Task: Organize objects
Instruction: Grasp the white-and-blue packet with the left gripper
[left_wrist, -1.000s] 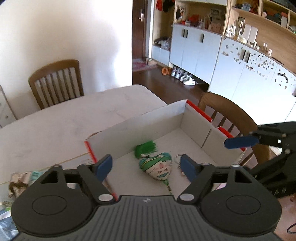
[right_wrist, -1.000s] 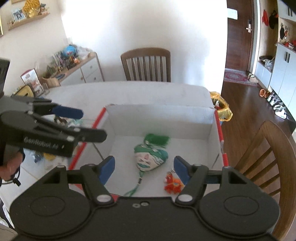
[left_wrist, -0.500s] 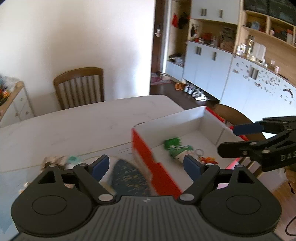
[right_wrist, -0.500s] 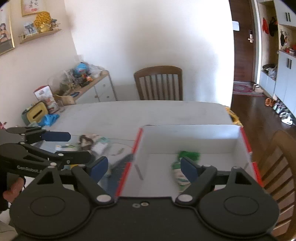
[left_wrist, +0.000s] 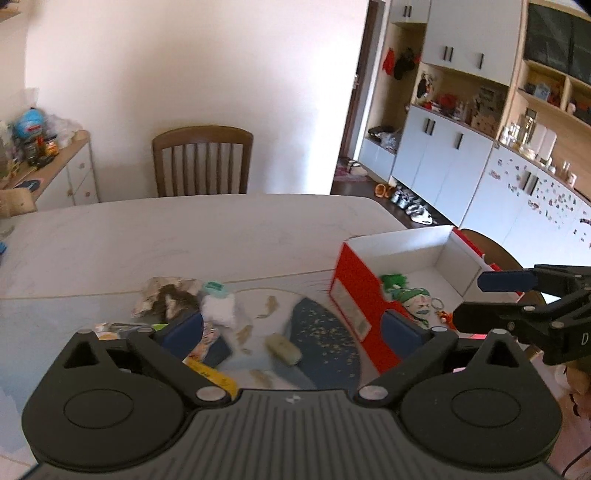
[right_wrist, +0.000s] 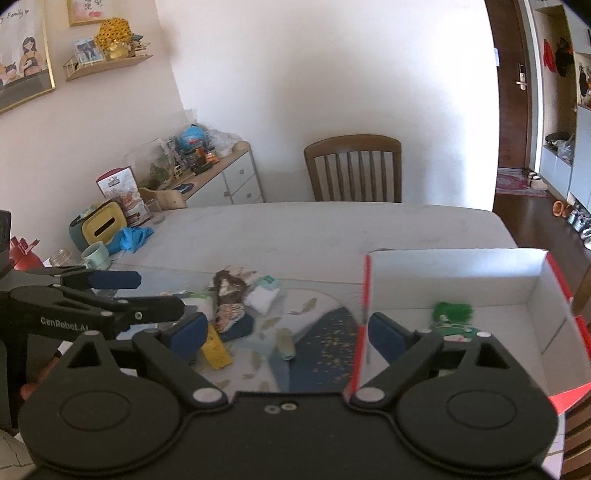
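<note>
chair (right_wrist: 354, 168) at table's far side | sideboard (right_wrist: 225, 177) cluttered | tissue box (right_wrist: 99, 224), possibly

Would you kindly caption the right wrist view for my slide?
Open right gripper above a table of clutter, beside a red-edged box holding a green toy.

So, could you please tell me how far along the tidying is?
Done: the green-tufted mask toy and an orange trinket lie in the red box. In hand: nothing; both tools are open. Left: the clutter pile, yellow packet and small tube on the table.
</note>
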